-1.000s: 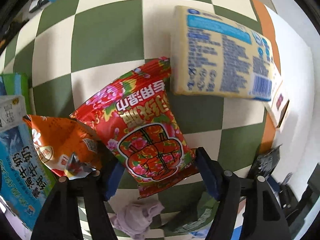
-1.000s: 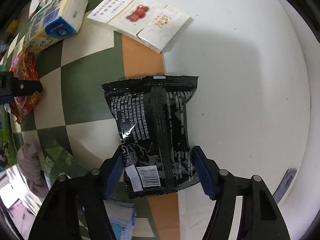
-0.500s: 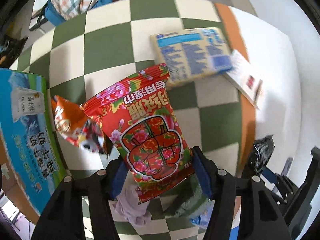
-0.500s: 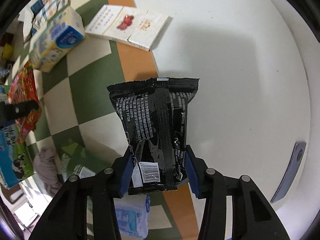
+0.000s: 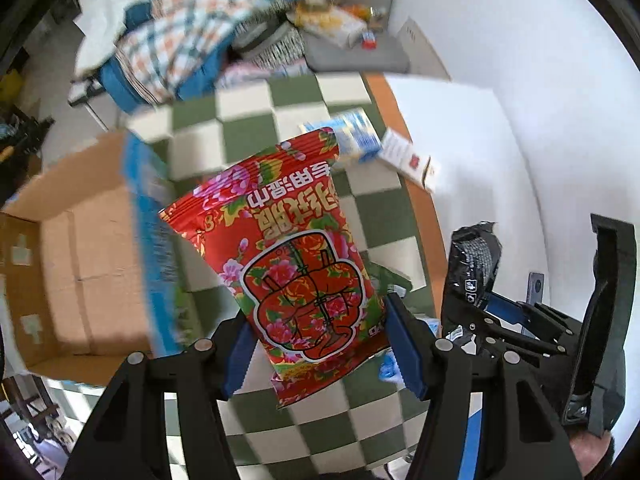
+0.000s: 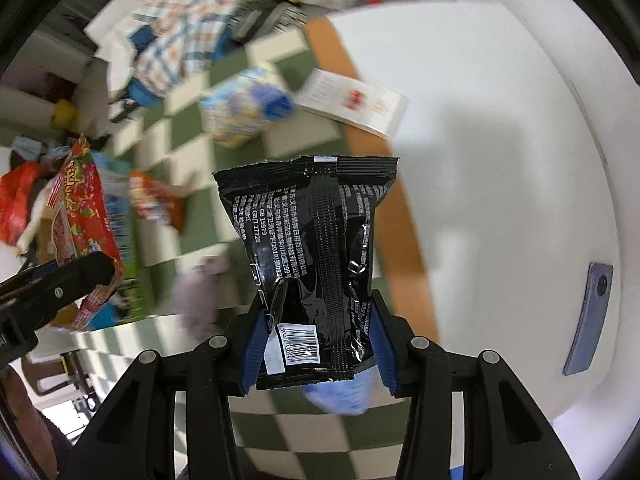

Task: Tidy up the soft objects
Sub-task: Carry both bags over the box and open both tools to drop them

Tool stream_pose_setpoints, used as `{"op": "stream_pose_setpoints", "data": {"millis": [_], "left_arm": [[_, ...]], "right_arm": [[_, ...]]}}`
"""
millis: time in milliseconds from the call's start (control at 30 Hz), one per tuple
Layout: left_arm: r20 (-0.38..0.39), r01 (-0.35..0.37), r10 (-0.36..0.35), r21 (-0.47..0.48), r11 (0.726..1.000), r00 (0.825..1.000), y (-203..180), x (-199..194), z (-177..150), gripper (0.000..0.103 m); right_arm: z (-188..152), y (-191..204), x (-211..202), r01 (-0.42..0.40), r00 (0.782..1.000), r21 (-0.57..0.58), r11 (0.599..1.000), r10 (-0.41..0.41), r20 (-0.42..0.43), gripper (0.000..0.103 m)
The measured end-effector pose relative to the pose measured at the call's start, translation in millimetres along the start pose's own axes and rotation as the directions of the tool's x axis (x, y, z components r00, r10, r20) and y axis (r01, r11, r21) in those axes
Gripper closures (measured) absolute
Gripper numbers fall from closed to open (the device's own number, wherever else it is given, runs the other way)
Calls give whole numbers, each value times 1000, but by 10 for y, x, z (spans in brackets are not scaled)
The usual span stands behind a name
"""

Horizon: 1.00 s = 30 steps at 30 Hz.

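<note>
Left gripper [image 5: 320, 344] jaws clamp the red floral packet [image 5: 288, 256]; right gripper [image 6: 316, 344] jaws pinch the black packet [image 6: 308, 256] at its barcode end. Both packets hang in the air above the checkered table [image 5: 280, 432]. Step: carry phase, both loads picked. Next likely calls for swinging them over the open cardboard box [image 5: 76, 264] and letting go inside. Background is motion-blurred; the box interior is cut off at left, and the table items under the packets are unreadable.
</note>
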<state>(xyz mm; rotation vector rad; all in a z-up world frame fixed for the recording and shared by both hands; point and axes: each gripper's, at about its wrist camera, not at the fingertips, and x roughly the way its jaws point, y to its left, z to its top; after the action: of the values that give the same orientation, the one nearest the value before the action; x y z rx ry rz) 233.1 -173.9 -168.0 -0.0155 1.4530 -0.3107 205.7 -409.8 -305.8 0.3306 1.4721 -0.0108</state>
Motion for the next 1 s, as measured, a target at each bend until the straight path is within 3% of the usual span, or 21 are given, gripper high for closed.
{"op": "stream_pose_setpoints", "data": {"millis": [167, 333, 533, 700, 833, 1000], "left_arm": [[73, -51, 52, -13, 999, 996, 487, -406, -91, 45], [81, -90, 96, -83, 992, 992, 1333, -654, -144, 45], [48, -67, 77, -191, 979, 996, 2349, -541, -86, 45], [-31, -36, 30, -217, 975, 999, 2953, -220, 16, 45], [-105, -4, -21, -231, 973, 994, 3353, 148, 130, 45], [-183, 67, -108, -219, 973, 977, 3577, 545, 262, 45]], "right_arm": [[-133, 974, -534, -79, 995, -79, 994, 83, 52, 54], [-169, 2011, -622, -160, 984, -167, 973, 171, 50, 54], [-89, 3075, -227, -197, 980, -198, 960, 197, -20, 54], [35, 3760, 266, -167, 985, -219, 961, 155, -69, 54], [163, 4058, 700, -145, 986, -213, 966, 123, -113, 54], [282, 4273, 1120, -95, 988, -238, 966, 62, -143, 54]]}}
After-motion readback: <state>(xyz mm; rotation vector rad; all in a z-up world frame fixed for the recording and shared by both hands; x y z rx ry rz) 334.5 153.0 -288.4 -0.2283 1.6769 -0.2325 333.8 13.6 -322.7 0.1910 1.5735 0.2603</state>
